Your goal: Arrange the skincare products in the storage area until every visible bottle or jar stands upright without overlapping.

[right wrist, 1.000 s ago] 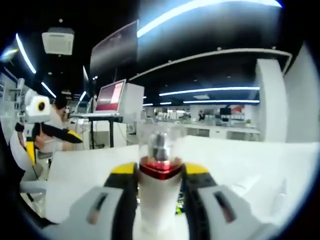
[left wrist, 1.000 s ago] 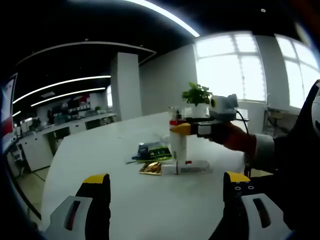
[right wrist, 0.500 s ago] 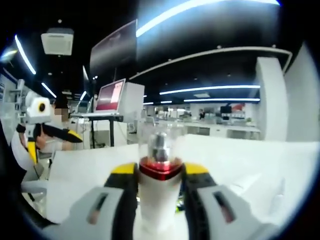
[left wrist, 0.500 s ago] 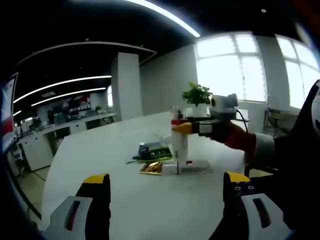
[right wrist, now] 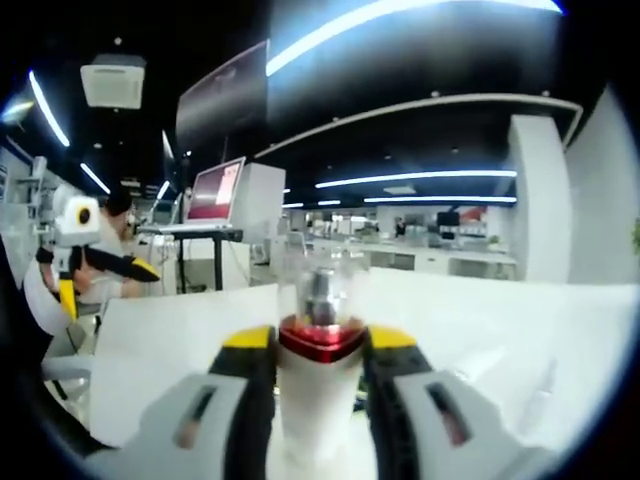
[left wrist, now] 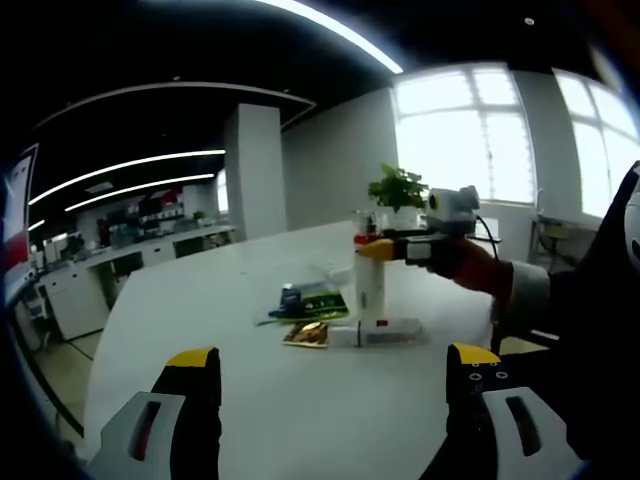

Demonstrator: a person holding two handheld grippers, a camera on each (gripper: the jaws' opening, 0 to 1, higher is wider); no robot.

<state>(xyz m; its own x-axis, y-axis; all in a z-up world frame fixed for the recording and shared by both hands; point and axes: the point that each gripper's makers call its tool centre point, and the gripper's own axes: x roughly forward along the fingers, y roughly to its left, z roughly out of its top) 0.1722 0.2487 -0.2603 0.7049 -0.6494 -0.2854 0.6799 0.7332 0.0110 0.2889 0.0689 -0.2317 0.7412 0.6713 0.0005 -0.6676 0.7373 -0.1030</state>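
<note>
Tongs at right (right wrist: 320, 365) pinch a white pump bottle (right wrist: 318, 395) just under its red collar, yellow-tipped jaws pressed to either side, clear cap rising above them. Seen from the left tongs (left wrist: 330, 375), whose jaws stand spread with nothing between them, the bottle (left wrist: 369, 285) is held upright over a white table (left wrist: 250, 400), well ahead of those jaws. Just below it lie a white tube (left wrist: 385, 331), a gold packet (left wrist: 308, 334) and a green packet (left wrist: 318, 303). A potted plant (left wrist: 397, 190) stands beyond.
</note>
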